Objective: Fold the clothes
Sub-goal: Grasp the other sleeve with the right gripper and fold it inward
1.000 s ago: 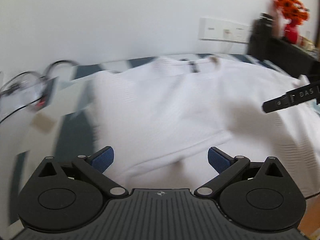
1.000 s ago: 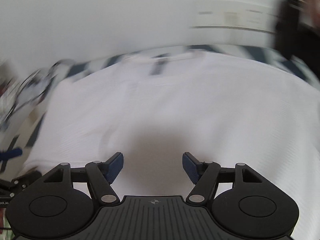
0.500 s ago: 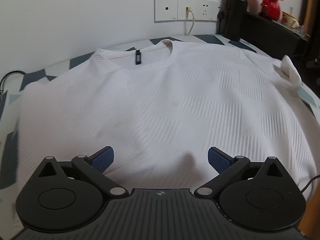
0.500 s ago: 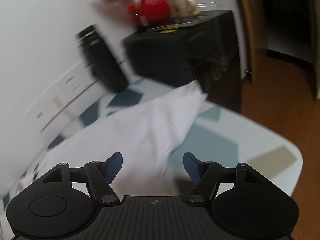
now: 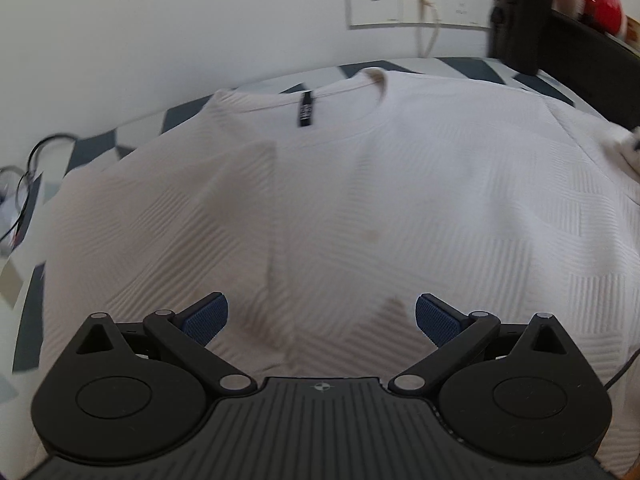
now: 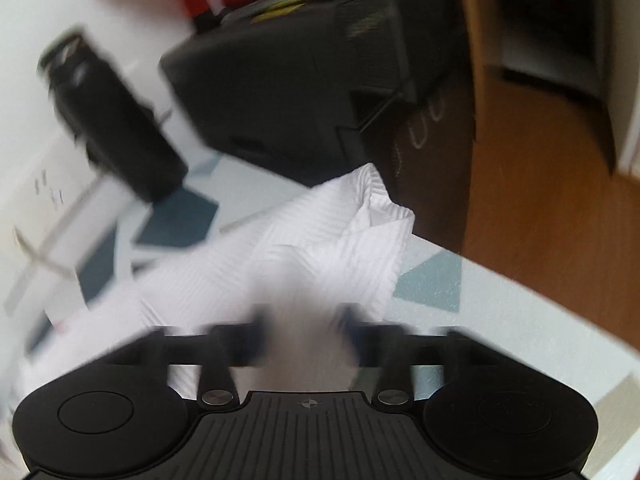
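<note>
The white shirt (image 5: 360, 208) lies flat, unfolded; the left gripper (image 5: 320, 318) hovers wide apart, the right gripper (image 6: 304, 336) closes on its 12 o'clock sleeve (image 6: 352, 232), folding apparently just beginning.

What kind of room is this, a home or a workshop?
Most likely a room in a home. A white shirt lies spread on a patterned table, wall sockets sit behind it, and a red vase stands on a dark cabinet over wooden flooring.

white ribbed T-shirt (image 5: 400, 208), spread flat, collar far
</note>
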The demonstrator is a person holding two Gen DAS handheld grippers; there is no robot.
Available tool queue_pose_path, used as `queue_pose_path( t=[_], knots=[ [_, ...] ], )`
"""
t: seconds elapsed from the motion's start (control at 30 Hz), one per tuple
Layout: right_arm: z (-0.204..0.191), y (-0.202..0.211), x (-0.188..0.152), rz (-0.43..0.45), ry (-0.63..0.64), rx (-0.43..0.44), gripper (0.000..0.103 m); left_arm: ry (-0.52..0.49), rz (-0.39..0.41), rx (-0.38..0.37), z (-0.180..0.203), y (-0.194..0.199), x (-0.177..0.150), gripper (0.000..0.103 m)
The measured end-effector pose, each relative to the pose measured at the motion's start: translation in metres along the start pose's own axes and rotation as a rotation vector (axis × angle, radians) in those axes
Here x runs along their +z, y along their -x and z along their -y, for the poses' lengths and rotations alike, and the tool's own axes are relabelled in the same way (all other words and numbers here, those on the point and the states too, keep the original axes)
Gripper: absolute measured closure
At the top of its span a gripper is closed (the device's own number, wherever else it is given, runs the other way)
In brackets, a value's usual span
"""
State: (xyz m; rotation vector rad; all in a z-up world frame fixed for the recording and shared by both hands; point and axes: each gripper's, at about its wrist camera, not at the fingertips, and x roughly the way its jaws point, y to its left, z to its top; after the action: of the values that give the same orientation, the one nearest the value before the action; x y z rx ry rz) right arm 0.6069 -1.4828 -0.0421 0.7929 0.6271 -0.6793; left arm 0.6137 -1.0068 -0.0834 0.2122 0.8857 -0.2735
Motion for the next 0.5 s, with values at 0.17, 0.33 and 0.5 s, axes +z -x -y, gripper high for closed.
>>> queue_pose_path(
  t=[0.17, 0.33, 0.5],
  knots=[
    [-0.061, 0.033, -0.021, 0.079, 0.196, 0.189, 0.096, 0.091, 0.015, 0.001, -0.03, 0.014, -0.007, 0.001],
    [-0.153, 0.051, -0.069, -0.043, 0.541, 0.408, 0.096, 0.186, 0.022, 0.01, -0.069, 0.026, -0.019, 0.001],
    [-0.185, 0.041, -0.136, -0.208, 0.789, 0.413, 0.097, 0.247, 0.019, 0.019, -0.092, 0.035, -0.033, 0.001]
  ],
)
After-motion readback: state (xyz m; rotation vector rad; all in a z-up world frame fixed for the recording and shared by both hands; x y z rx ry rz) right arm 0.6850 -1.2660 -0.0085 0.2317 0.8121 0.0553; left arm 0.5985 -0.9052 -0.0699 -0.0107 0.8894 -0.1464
